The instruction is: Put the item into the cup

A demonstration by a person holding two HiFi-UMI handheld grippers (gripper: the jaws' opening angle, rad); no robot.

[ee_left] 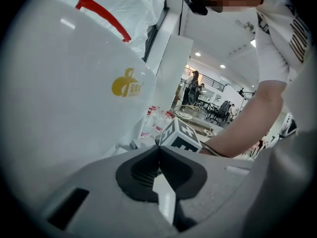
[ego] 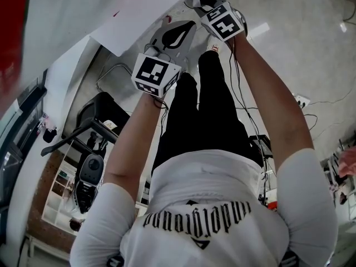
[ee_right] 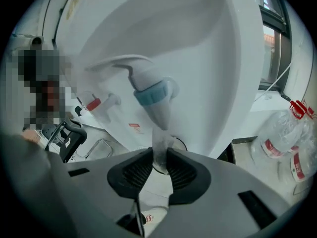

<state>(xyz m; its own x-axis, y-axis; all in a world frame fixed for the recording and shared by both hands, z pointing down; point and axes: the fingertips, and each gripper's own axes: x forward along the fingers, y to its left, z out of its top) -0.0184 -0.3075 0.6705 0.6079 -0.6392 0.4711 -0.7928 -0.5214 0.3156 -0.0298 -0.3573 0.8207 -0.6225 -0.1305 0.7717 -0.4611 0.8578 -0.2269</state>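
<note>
Cup (ee_right: 159, 151) under tap (ee_right: 154, 97), right gripper view only

cup (ee_right: 159, 155) directly under the tap (ee_right: 154, 95), bottles (ee_right: 285, 148) off to its right

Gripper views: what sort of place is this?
Probably an open-plan office or lab water corner: desks and office chairs behind, a white water dispenser with a blue tap, spare water jugs beside it.
</note>
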